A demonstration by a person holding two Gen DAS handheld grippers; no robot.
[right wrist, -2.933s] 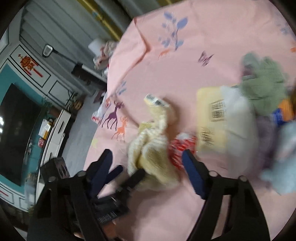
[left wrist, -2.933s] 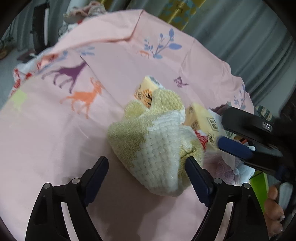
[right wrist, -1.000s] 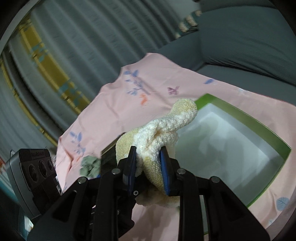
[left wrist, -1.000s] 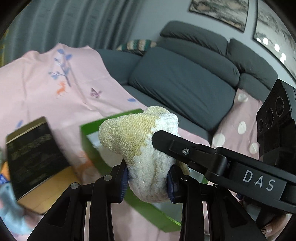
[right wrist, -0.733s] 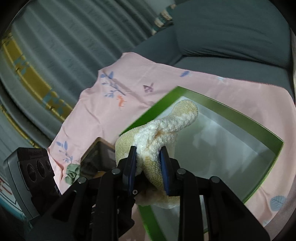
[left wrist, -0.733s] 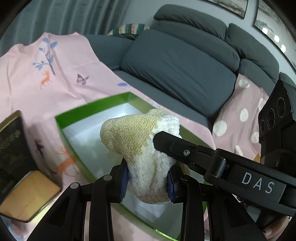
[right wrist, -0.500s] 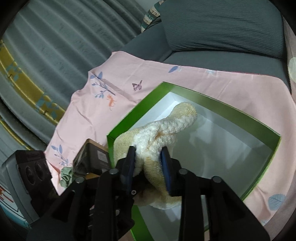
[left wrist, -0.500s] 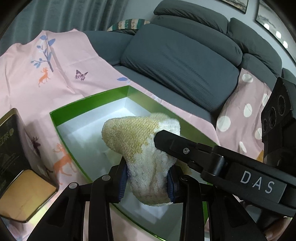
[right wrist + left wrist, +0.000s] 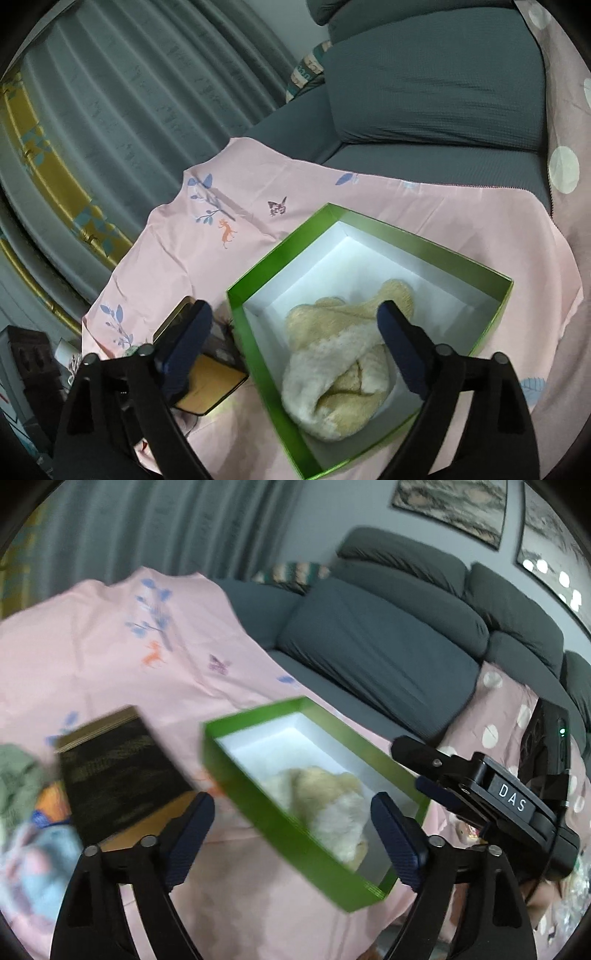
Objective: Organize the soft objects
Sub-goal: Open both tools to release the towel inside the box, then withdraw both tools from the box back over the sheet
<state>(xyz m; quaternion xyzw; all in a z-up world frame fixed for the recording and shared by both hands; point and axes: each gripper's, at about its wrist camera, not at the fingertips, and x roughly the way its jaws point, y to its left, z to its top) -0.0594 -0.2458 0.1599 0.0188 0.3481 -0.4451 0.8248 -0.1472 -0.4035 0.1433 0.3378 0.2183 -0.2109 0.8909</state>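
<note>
A cream and yellow fluffy sock (image 9: 343, 365) lies crumpled inside the green box (image 9: 258, 280) with a white inside; it also shows in the left wrist view (image 9: 325, 812), in the box (image 9: 280, 834). My right gripper (image 9: 295, 354) is open above the box, its jaws wide apart either side of the sock and not touching it. My left gripper (image 9: 291, 838) is open and empty, above the box's near wall. The right gripper's body (image 9: 509, 805) shows at the right of the left wrist view.
A pink printed cloth (image 9: 207, 251) covers the surface. A black and gold tin (image 9: 114, 771) lies left of the box. A pile of soft items (image 9: 26, 830) lies at the far left. A grey sofa (image 9: 388, 657) stands behind.
Both grippers held the sock over the box. Now both have opened and drawn back, and the sock lies in the box.
</note>
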